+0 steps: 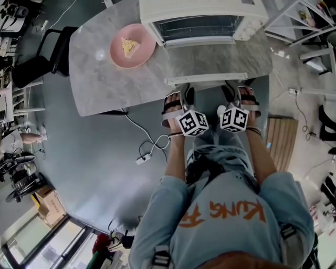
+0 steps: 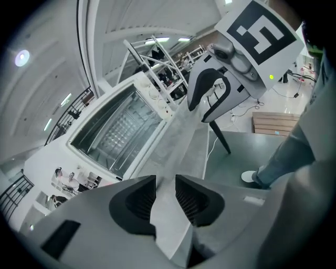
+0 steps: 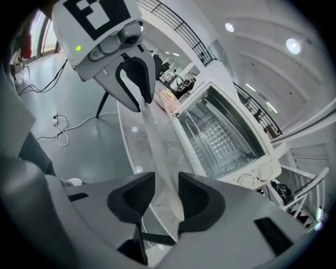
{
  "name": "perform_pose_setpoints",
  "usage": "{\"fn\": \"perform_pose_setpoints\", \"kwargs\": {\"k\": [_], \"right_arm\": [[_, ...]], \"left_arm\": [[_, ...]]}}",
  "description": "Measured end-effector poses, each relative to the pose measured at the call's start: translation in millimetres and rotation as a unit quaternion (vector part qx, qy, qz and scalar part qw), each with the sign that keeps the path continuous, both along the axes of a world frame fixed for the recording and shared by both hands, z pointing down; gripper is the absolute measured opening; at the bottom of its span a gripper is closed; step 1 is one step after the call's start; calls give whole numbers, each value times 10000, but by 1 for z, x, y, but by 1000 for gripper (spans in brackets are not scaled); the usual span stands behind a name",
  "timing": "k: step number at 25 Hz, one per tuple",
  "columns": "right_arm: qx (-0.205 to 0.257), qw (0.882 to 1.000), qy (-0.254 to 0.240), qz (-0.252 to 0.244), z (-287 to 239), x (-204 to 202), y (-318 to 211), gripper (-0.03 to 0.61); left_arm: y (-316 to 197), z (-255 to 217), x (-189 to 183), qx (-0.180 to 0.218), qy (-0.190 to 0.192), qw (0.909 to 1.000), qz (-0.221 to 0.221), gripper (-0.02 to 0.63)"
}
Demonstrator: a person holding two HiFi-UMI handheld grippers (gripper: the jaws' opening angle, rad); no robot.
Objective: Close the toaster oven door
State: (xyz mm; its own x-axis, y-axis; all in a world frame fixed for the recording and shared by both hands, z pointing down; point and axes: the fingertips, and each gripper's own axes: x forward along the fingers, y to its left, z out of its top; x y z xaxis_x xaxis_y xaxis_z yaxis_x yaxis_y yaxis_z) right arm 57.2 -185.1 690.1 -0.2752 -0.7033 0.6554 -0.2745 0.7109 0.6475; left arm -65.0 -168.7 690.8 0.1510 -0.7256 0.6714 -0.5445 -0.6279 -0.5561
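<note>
Because it is set at the far left of the table [image 1: 100, 79], well apart from the door's swing, the pink plate [image 1: 118, 54] with its slice of food [image 1: 129, 45] is judged to be no obstacle. Right of it, the toaster oven [image 1: 199, 8] is placed at the far side, and its door [image 1: 210, 62] is dropped flat toward the near edge, so the door handle [image 1: 207, 79] is the part closest to the person.

The left gripper [image 2: 165, 181] is placed at the left end of that handle. Its jaws are held apart with the white bar between them; no pad is seen pressing, so the bar is straddled, not clamped. The right gripper [image 3: 167, 178] is set at the right end in the same way (jaws parted, bar between them, nothing gripped).

The two are presumably spread toward the ends so that the door can be raised level, without twist. The task is judged not yet done: the cavity and its rack [image 3: 220, 131] are laid open to view, and a lift up and away is called for.
</note>
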Motion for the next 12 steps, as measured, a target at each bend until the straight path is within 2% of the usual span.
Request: {"fn": "perform_pose_setpoints", "kwargs": {"k": [8, 12], "right_arm": [[448, 9986, 104, -270, -31, -7, -19, 123], [522, 9977, 176, -401, -41, -10, -26, 114]], "left_arm": [[-17, -27, -4, 354, -210, 9989, 205, 106], [-27, -34, -10, 468, -230, 9984, 206, 107]]}}
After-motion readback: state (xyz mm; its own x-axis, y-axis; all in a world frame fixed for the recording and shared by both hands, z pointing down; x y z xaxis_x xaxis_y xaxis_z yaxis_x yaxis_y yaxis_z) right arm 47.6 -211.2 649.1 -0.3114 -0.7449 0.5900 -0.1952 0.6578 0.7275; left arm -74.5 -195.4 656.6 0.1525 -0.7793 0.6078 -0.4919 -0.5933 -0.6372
